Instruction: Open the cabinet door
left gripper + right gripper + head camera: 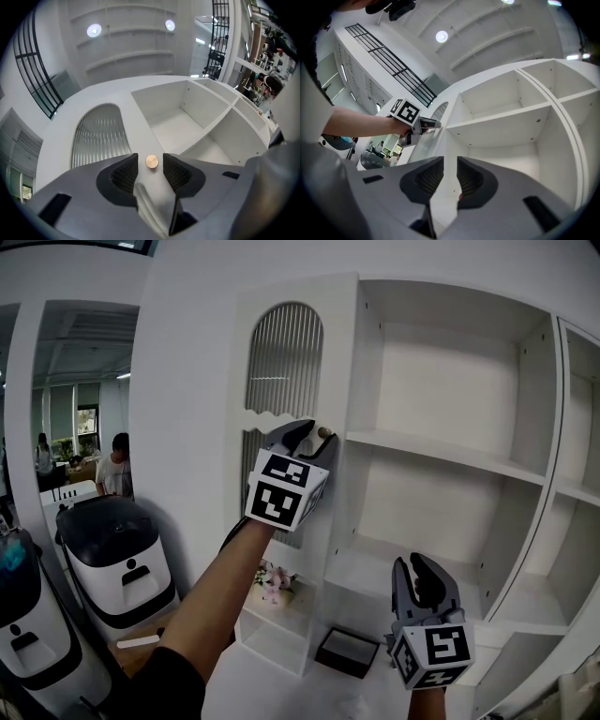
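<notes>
The white cabinet door (281, 352) has an arched ribbed-glass panel and stands left of the open shelves. Its small round brass knob (324, 434) sits at the door's right edge. My left gripper (314, 435) is raised to it, open. In the left gripper view the knob (151, 161) lies between the two dark pads (125, 174), with a gap showing on each side. In the right gripper view the left gripper (429, 125) reaches to the door edge. My right gripper (420, 568) hangs lower right before the shelves, its jaws (450, 173) a little apart and empty.
Open white shelves (441, 451) fill the cabinet to the right of the door. A small bunch of flowers (274, 582) and a black box (347, 651) sit low under the door. White wheeled machines (117, 549) stand at left; a person (114, 470) is far back.
</notes>
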`<state>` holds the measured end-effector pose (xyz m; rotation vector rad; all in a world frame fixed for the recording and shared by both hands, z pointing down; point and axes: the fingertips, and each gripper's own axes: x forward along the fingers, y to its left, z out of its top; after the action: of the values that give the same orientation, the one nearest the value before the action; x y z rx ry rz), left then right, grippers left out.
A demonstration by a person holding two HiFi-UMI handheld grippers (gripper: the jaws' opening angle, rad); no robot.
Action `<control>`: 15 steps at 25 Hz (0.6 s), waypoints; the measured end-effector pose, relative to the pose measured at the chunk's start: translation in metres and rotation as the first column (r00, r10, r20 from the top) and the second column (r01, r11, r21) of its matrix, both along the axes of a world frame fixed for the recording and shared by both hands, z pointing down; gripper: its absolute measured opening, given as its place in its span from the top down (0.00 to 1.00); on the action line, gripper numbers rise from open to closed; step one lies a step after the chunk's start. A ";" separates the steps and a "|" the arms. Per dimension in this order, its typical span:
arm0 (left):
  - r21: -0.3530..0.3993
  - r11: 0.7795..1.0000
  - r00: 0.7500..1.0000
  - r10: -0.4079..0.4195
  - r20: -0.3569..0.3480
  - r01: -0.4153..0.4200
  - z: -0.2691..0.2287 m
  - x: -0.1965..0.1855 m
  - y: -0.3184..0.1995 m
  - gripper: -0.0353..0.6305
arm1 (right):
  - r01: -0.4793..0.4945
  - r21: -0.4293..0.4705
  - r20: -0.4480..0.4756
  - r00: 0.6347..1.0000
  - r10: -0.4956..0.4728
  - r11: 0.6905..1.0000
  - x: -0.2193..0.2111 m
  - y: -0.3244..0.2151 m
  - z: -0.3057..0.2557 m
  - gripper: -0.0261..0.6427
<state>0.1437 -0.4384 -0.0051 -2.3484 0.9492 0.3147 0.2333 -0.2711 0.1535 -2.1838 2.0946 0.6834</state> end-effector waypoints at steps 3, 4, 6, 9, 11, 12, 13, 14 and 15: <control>0.004 1.000 1.000 -0.006 0.011 0.006 -0.002 0.005 -0.004 0.72 | -0.020 -0.010 -0.005 1.000 0.020 1.000 0.007 -0.002 0.005 0.84; 0.004 1.000 1.000 -0.006 0.012 0.006 -0.002 0.007 -0.005 0.74 | -0.026 -0.012 -0.004 1.000 0.026 1.000 0.009 -0.002 0.007 0.85; -0.001 1.000 1.000 0.005 0.005 -0.005 -0.002 0.009 -0.006 0.78 | -0.035 -0.014 0.003 0.999 0.035 0.999 0.013 -0.001 0.009 0.87; -0.005 1.000 1.000 0.004 -0.011 -0.004 -0.002 0.008 -0.007 0.81 | -0.049 -0.017 0.013 0.999 0.049 0.999 0.020 0.000 0.012 0.89; 0.002 1.000 1.000 -0.006 0.001 0.006 -0.002 0.008 -0.008 0.82 | -0.051 -0.023 0.017 0.999 0.052 0.998 0.021 0.000 0.015 0.90; 0.003 1.000 1.000 -0.006 0.008 0.006 -0.002 0.008 -0.007 0.82 | -0.051 -0.027 0.016 0.999 0.052 0.998 0.021 0.000 0.016 0.90; 0.005 1.000 1.000 -0.006 0.012 0.005 -0.002 0.008 -0.007 0.82 | -0.051 -0.030 0.015 0.999 0.051 0.998 0.020 0.000 0.018 0.90; 0.007 1.000 1.000 -0.006 0.015 0.005 -0.002 0.007 -0.007 0.82 | -0.051 -0.033 0.014 0.999 0.051 0.998 0.018 0.000 0.019 0.90; 0.011 1.000 1.000 -0.006 0.018 0.006 -0.001 0.005 -0.006 0.82 | -0.051 -0.036 0.011 0.999 0.051 0.998 0.017 -0.001 0.019 0.90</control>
<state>0.1489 -0.4439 -0.0065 -2.3339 0.9436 0.2959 0.2499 -0.2716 0.1729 -2.2617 2.0680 0.6389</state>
